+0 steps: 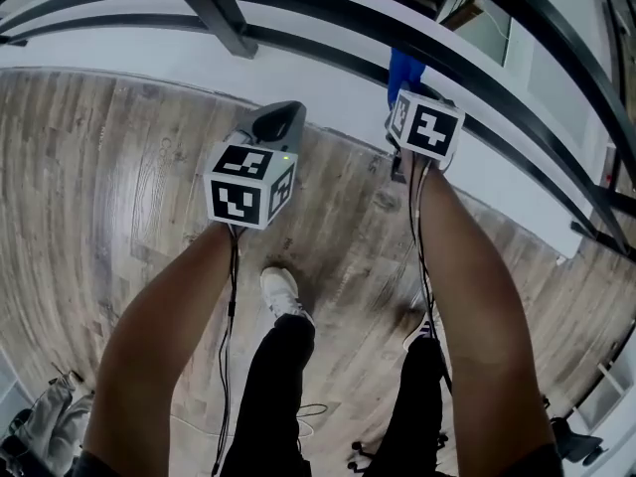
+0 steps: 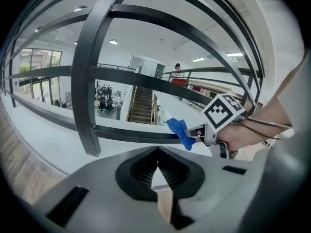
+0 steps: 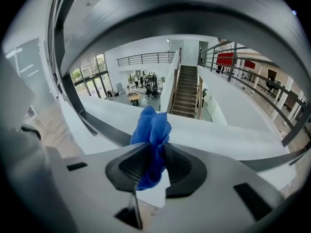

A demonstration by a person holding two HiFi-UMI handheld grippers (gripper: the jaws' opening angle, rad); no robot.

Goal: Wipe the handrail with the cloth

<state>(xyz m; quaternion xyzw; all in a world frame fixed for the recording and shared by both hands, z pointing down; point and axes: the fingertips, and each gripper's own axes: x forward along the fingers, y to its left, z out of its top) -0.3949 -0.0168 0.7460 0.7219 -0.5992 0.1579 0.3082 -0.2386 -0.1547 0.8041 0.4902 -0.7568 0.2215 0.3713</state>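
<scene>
Right hand-held gripper (image 3: 154, 165), clamped on the cloth (image 3: 153, 127), was set against the handrail (image 3: 99, 129) at 12 o'clock. The rail's axis was judged roughly 9-to-3. The left hand-held gripper (image 2: 156, 171), closed and empty, was held farther off.

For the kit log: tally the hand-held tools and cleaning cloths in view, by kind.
Grippers: 2 (left gripper shut and empty, right gripper shut on the cloth)
Blue cloth: 1
Total: 3
</scene>
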